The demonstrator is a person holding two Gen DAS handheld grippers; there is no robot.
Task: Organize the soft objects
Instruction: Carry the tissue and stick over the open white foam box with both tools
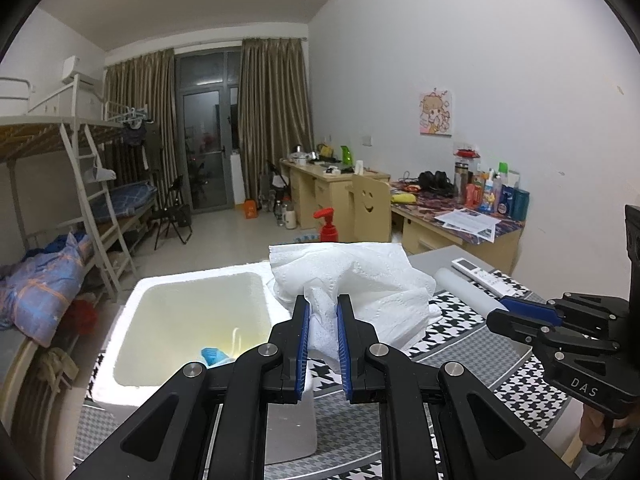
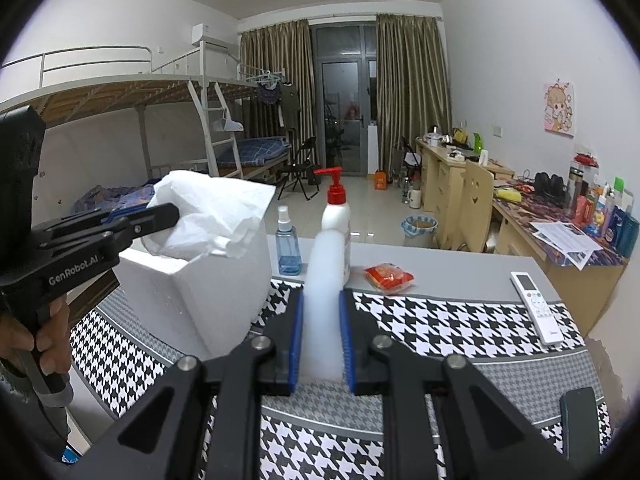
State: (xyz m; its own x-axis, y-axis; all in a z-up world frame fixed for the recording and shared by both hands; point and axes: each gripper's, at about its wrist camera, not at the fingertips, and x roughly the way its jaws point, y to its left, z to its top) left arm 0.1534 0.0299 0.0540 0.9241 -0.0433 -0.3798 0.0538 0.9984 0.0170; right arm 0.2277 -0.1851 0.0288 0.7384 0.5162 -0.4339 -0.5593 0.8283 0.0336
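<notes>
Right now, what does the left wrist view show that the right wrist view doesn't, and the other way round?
Only the left wrist view looks into the foam box, where a blue item lies at the bottom. Only the right wrist view shows the spray bottle, red packet and the white roll clamped in the right gripper. Both show the tissue held by the left gripper, the remote and the checked cloth.

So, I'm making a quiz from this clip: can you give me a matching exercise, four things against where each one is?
Things:
1. paper towel
2. translucent white roll
3. red packet
4. blue item

Places:
A. inside the foam box
B. in the right hand-held gripper
C. in the left hand-held gripper
D. loose on the table

Pairs: 1-C, 2-B, 3-D, 4-A
</notes>
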